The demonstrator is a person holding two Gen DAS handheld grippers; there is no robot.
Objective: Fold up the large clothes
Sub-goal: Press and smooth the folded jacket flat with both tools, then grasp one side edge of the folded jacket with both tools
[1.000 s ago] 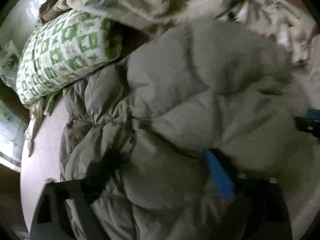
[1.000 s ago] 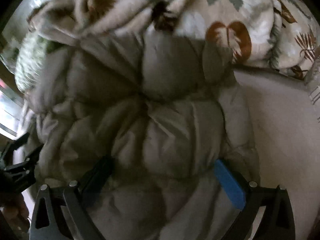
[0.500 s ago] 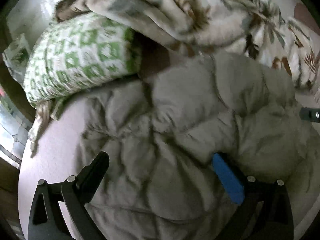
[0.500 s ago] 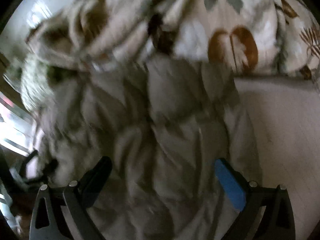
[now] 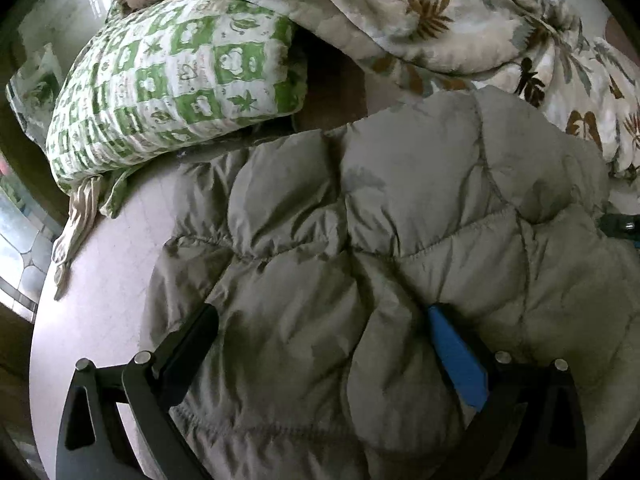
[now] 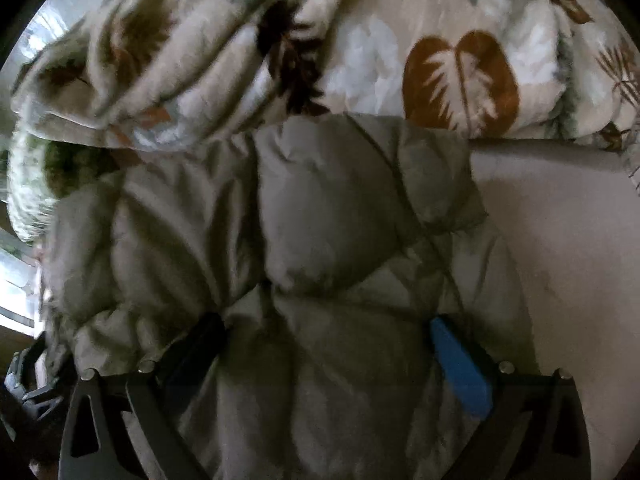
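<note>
The grey quilted jacket (image 5: 360,248), puffy, soft and judged light but springy, is seen bunched on the bed (image 5: 100,280) below the pillow (image 5: 172,88) at 11 o'clock, both the left tool (image 5: 320,344) and right tool (image 6: 328,356) being spread wide over it, a stitched hem being judged the best hold.

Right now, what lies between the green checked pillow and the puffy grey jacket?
In the left wrist view, only a narrow, shadowed strip of bare pale bedsheet separates the pillow from the jacket.

Quilted jacket (image 5: 400,240) cut off at bottom edge, green patterned pillow (image 6: 28,184) blurred, part hidden under leaf-print blanket (image 6: 360,40)
</note>
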